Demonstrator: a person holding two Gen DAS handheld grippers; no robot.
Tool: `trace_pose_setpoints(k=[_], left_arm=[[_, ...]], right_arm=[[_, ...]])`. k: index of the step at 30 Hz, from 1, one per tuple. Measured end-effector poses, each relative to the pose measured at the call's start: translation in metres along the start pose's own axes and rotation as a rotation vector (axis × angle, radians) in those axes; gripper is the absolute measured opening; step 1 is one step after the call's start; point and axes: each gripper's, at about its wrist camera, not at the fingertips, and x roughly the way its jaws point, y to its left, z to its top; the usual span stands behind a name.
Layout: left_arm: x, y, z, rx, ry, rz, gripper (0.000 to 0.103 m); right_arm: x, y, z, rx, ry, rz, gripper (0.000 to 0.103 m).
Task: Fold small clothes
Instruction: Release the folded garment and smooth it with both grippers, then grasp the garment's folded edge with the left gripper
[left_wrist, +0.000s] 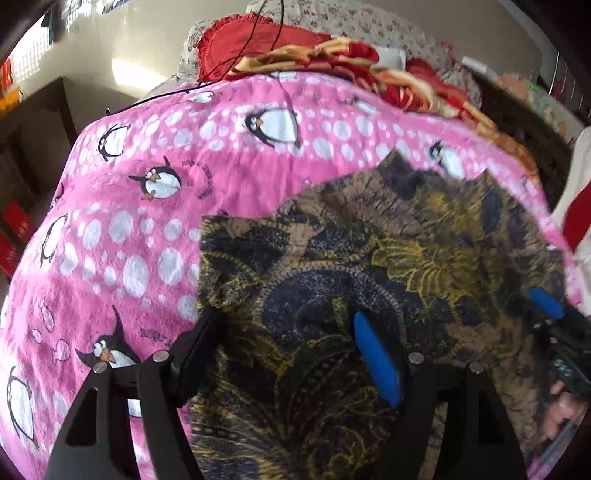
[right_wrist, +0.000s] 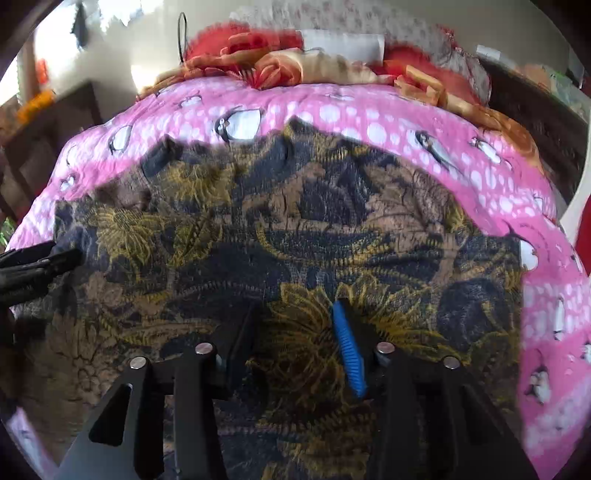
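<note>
Both tools, left tool and right tool, hover spread open over a floral-print garment laid flat on the bed's pink penguin blanket, apparently poised for folding

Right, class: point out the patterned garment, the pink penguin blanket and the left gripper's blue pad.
Patterned garment (right_wrist: 295, 229), right wrist view, on its dark floral middle.
Pink penguin blanket (left_wrist: 122, 229), left wrist view, on a spotted bare patch.
Blue pad (left_wrist: 376, 365), left wrist view, on the pad's middle, left gripper's finger.
</note>
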Motion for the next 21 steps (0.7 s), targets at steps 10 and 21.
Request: trace_pose_setpoints(k=[10, 21], left_arm=[[-0.086, 0.045, -0.037, -0.112, -0.11, -0.099, 0.076], [-0.144, 0.033, -0.143, -0.255, -0.068, -0.346, 0.078]], right_arm=[[-0.001, 0.0, -0.003, -0.001, -0.014, 0.04, 0.065], [-0.002, 0.0, -0.002, -0.004, -0.015, 0.063, 0.072]])
